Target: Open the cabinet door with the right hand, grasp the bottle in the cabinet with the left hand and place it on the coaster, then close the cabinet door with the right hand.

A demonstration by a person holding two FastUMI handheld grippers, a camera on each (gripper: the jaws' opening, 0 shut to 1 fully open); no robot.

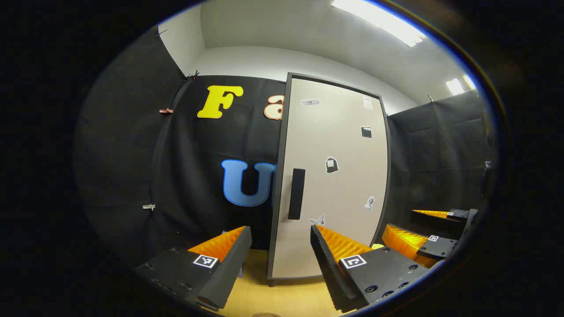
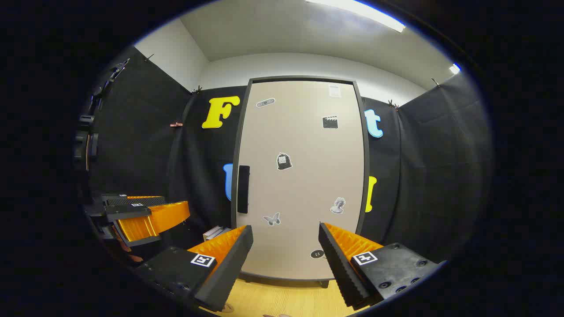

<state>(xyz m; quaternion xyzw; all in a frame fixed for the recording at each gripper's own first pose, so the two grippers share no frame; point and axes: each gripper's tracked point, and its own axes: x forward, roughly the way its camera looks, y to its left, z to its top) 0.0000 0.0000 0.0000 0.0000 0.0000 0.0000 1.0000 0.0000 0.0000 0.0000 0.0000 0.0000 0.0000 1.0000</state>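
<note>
Beige cabinet door [image 2: 299,176] is closed, w/ dark handle [image 2: 243,189] on its left edge. Right gripper [image 2: 285,246] and left gripper [image 1: 280,248] hover in front, jaws spread, nothing between. Bottle can't be seen.

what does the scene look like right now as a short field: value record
cabinet door: shut, stickers on its front
handle: dark vertical bar near the door's left edge, untouched
bottle: hidden behind the shut door
right tongs: open, facing the door, not touching it
left tongs: open, empty, aimed at the door
table: wooden top under the cabinet
task stage: door not yet opened
</note>
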